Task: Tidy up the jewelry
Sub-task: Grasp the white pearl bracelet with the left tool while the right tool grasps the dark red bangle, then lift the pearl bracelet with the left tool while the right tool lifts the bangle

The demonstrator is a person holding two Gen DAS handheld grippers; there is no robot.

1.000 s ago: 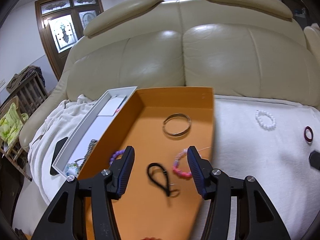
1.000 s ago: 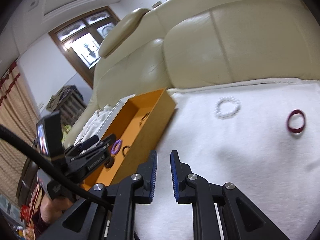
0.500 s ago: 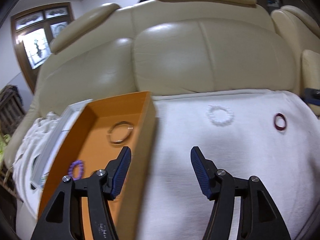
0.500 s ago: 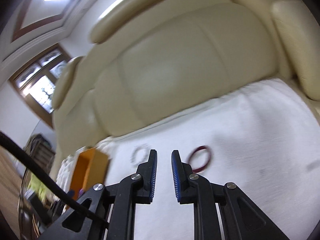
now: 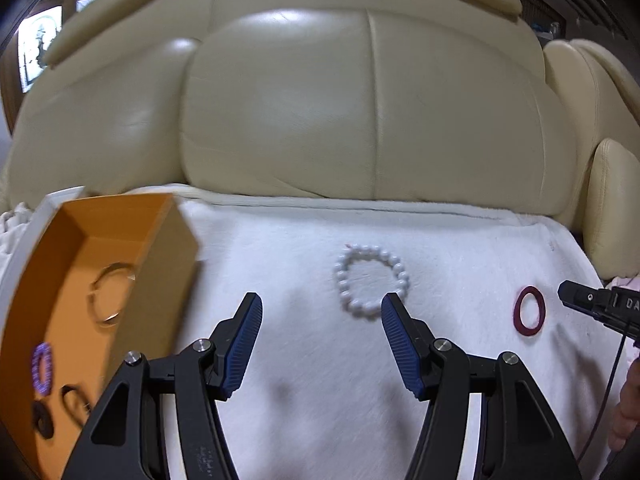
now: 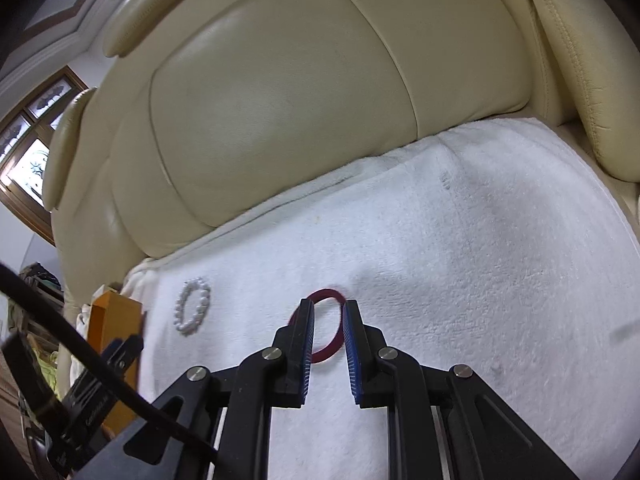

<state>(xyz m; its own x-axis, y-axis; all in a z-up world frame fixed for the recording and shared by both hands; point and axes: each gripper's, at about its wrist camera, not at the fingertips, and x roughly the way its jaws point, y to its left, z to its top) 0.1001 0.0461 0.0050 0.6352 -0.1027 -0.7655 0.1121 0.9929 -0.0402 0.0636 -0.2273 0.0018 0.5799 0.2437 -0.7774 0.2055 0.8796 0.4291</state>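
A white pearl bracelet (image 5: 343,294) lies flat on the white towel (image 5: 460,256). My left gripper (image 5: 322,304) hovers just short of it, open wide, nothing between the pads. A dark red ring (image 6: 325,294) lies further right on the towel. My right gripper (image 6: 327,306) is low over it, its jaws a narrow gap apart, and the ring's far arc shows between the tips. Whether the pads touch the ring I cannot tell. In the left wrist view the red ring (image 5: 518,312) lies beside the right gripper's fingers (image 5: 580,302). The pearl bracelet (image 6: 181,312) lies left of the ring.
An orange box (image 5: 168,248) at the left holds a metal bangle (image 5: 96,304), a purple bead bracelet (image 5: 40,368) and a black hair tie (image 5: 68,396). A white tray edge (image 5: 40,216) runs behind it. The cream leather sofa back (image 5: 360,100) rises behind the towel.
Both views have swung right, away from the orange box. My left gripper now faces the pearl bracelet with its jaws a little wider. My right gripper has come down over the red ring.
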